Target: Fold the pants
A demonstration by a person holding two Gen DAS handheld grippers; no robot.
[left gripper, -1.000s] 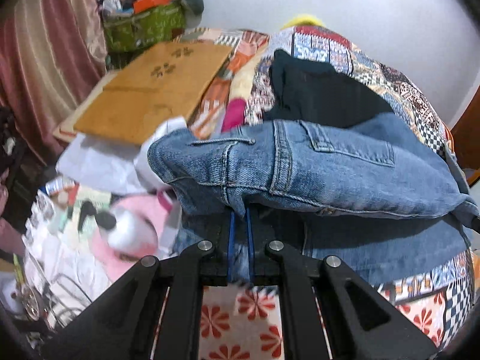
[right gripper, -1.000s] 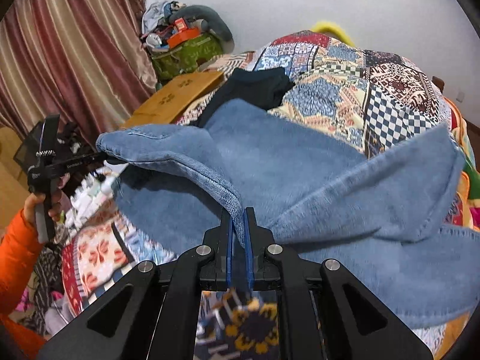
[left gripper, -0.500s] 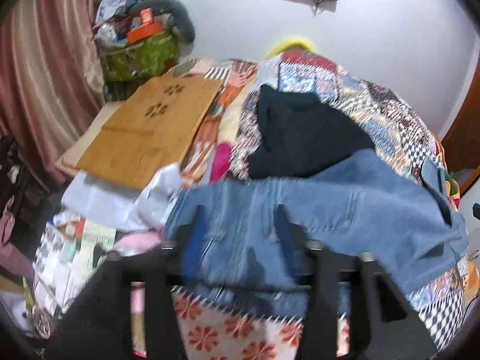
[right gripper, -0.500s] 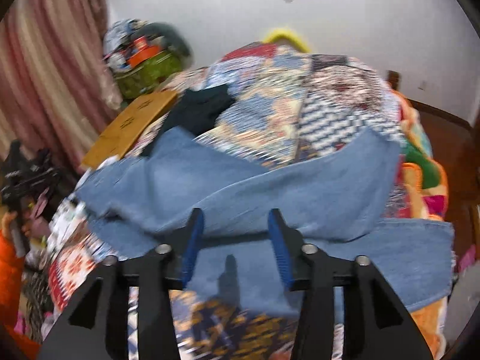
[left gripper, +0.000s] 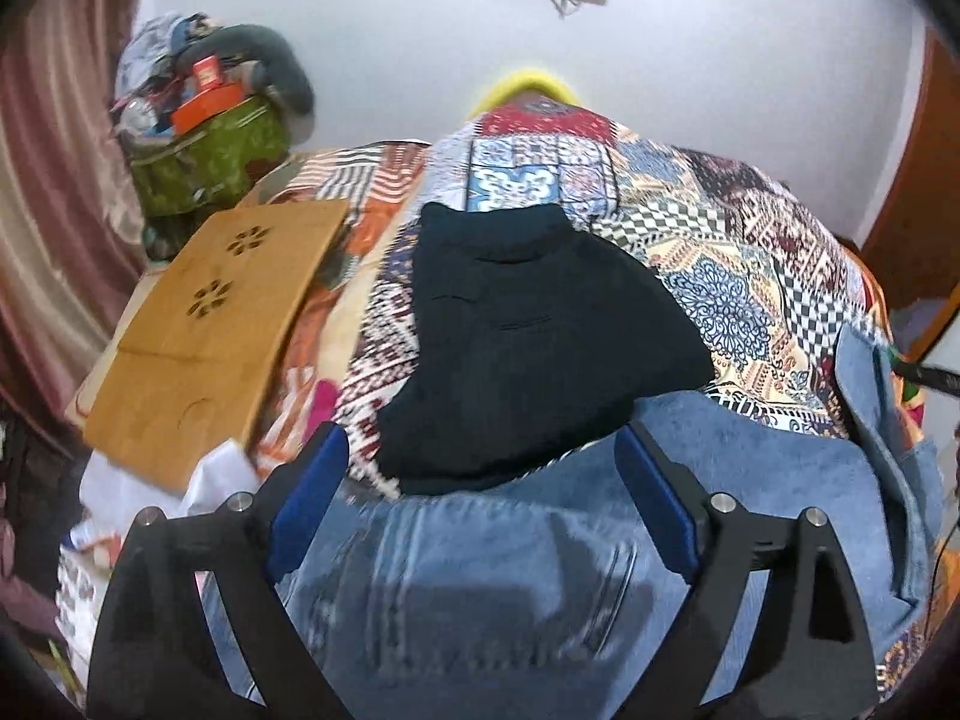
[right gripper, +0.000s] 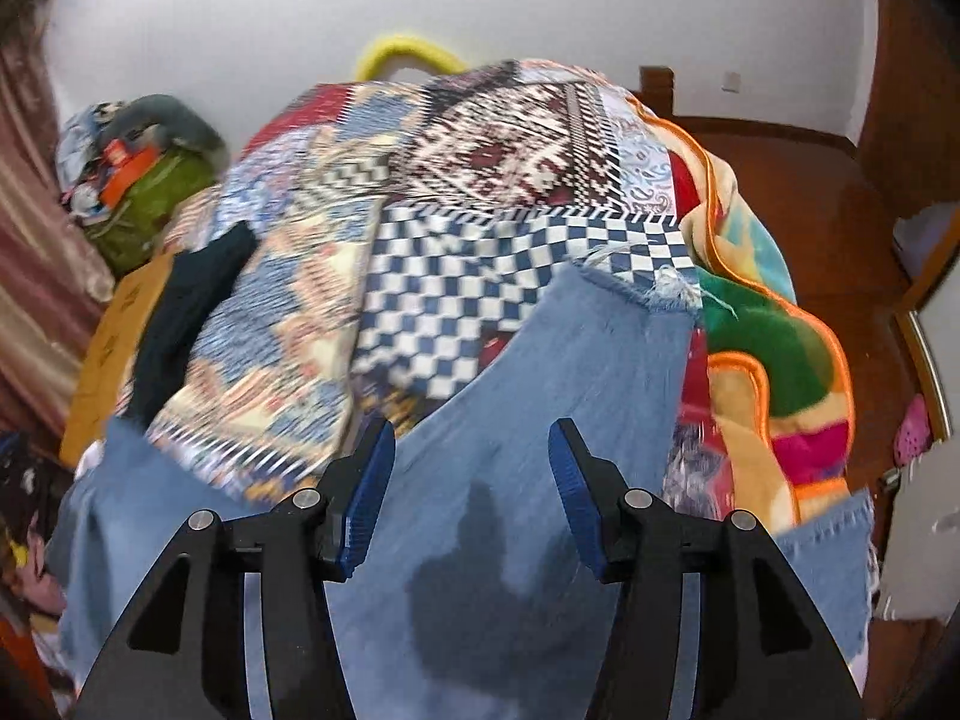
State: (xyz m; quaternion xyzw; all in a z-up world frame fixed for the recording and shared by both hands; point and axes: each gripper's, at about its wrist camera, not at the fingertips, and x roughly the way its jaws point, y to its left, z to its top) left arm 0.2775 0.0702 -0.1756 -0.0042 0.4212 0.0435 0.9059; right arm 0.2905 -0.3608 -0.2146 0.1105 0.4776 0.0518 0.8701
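The blue jeans (left gripper: pixel 492 570) lie folded on the patterned bedspread (left gripper: pixel 720 276). In the left wrist view my left gripper (left gripper: pixel 480 480) is open and empty above the waist end, its blue pads wide apart. In the right wrist view my right gripper (right gripper: pixel 471 480) is open and empty above the legs of the jeans (right gripper: pixel 540 420), whose frayed hem (right gripper: pixel 648 288) points toward the far side of the bed.
A black garment (left gripper: pixel 522 348) lies on the bedspread just beyond the jeans. A wooden lap board (left gripper: pixel 204 324) lies at the left. A green bag (left gripper: pixel 204 162) with clutter stands at the back left. A colourful blanket (right gripper: pixel 774 360) lies at the right edge.
Both grippers were shut on the lifted denim one second ago. They have opened and let go, the jeans have dropped onto the bed, and both grippers have pulled back and up.
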